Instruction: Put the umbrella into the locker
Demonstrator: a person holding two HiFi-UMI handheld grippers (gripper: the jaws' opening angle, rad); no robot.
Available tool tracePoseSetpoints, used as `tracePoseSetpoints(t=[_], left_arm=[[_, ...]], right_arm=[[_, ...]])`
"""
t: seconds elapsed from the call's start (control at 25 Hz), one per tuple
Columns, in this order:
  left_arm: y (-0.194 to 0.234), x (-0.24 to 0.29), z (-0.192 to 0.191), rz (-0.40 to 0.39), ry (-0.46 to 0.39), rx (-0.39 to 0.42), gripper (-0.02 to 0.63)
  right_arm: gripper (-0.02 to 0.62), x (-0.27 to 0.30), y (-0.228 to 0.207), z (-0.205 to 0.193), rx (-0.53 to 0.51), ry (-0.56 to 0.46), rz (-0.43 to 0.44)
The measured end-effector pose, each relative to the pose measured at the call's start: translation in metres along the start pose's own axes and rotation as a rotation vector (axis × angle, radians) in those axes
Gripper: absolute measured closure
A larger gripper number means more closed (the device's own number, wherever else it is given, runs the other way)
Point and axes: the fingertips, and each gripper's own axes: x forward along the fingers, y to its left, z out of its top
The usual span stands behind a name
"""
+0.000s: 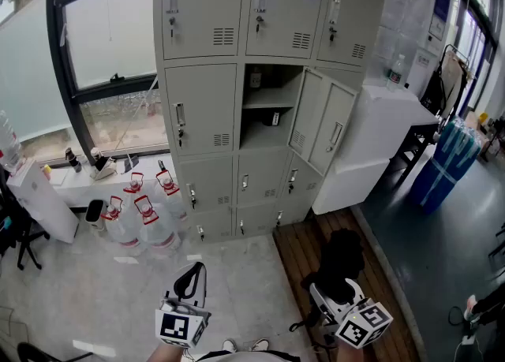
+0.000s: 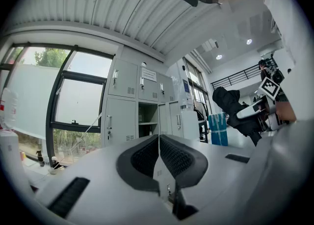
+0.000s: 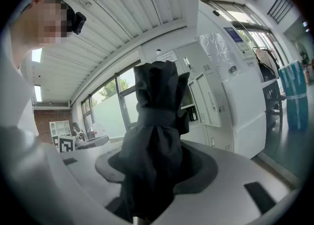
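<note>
Black umbrella (image 3: 156, 121): folded and strapped shut, clamped between the right gripper's (image 1: 327, 297) pads, out on the floor in front of the locker (image 1: 201, 108), off its right half.
Left gripper (image 2: 159, 156): jaws pressed together with nothing between them, held level, facing the locker's front.
Open compartments (image 1: 268, 112): locker's middle column, doors swung to the right, a small dark item on each shelf.
Water jugs (image 1: 142, 218): clustered at the locker's lower left corner.

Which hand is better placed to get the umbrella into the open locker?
Right: the right gripper holds the black umbrella, facing the open locker; the left gripper is shut and empty.
</note>
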Motion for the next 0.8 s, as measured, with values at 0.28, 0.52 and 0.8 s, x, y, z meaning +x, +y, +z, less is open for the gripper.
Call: tracePoseSetpoints(t=[0.28, 0.52, 0.8], left_arm=[[-0.008, -0.001, 0.002, 0.010, 0.002, -0.020, 0.578], [-0.026, 0.006, -0.004, 0.004, 0.011, -0.025, 0.578], [-0.052, 0.027, -0.005, -0.003, 0.009, -0.019, 0.578]], right_arm=[[0.359, -0.005, -0.006, 0.003, -0.006, -0.007, 0.015], [0.359, -0.011, -0.019, -0.001, -0.057, 0.017, -0.014], [0.359, -0.018, -0.047, -0.001, -0.068, 0.019, -0.025]])
